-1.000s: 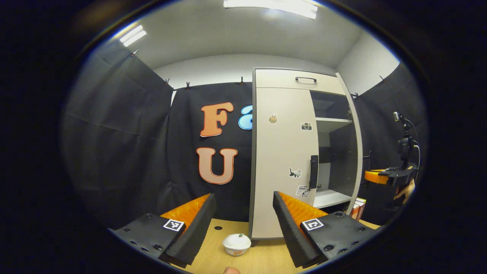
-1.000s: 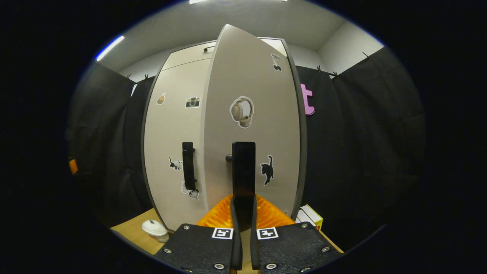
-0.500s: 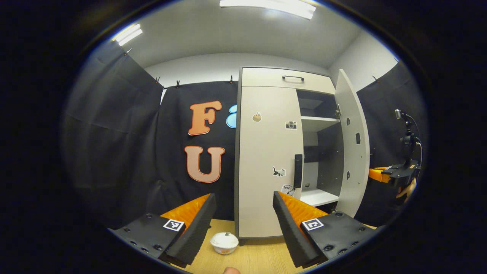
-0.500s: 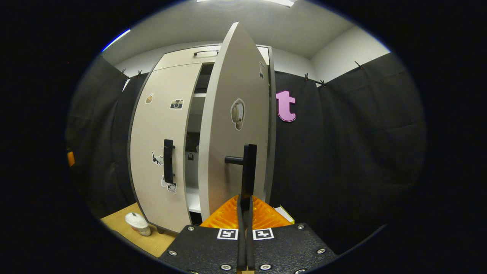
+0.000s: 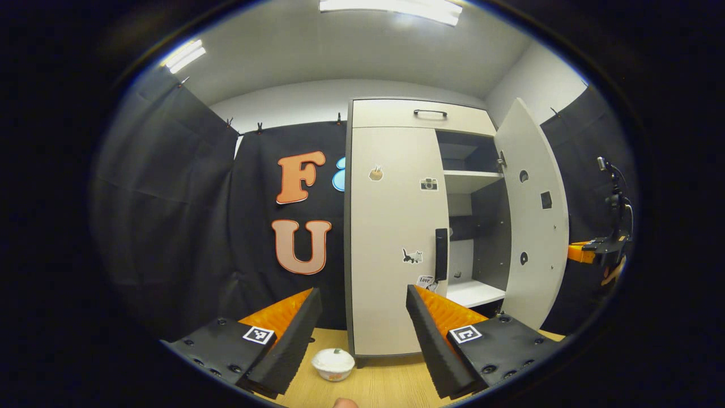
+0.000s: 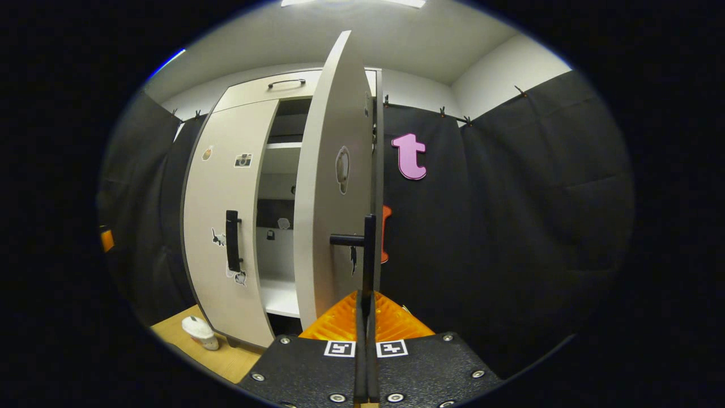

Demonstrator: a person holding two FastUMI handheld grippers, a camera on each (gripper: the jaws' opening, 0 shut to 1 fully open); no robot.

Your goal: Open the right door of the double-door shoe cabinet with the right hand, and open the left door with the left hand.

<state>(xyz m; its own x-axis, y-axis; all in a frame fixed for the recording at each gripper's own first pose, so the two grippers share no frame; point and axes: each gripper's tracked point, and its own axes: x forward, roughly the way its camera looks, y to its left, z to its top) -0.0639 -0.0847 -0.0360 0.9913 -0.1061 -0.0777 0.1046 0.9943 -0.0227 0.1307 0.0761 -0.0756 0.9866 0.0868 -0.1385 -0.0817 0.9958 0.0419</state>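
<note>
Right gripper (image 6: 367,317) clamped tight on right door handle (image 6: 368,249); right door (image 6: 328,187) swung wide, shelves (image 5: 473,180) exposed. Left gripper (image 5: 362,334) spread wide, holding nothing, well short of cabinet. Left door (image 5: 391,238) closed, its handle (image 5: 441,254) untouched. Small white bowl (image 5: 333,362) on floor (image 5: 385,385) near cabinet base.

A recording booth: black cloth walls (image 5: 170,215) (clipped up), ceiling strip lights (image 5: 391,7).

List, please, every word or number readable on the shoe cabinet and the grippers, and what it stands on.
Speech-bubble sticker low on the left door: lettering too small to read.
Camera sticker and cat sticker: pictures, no words.
Square marker on the left gripper: a pattern, no text.
</note>
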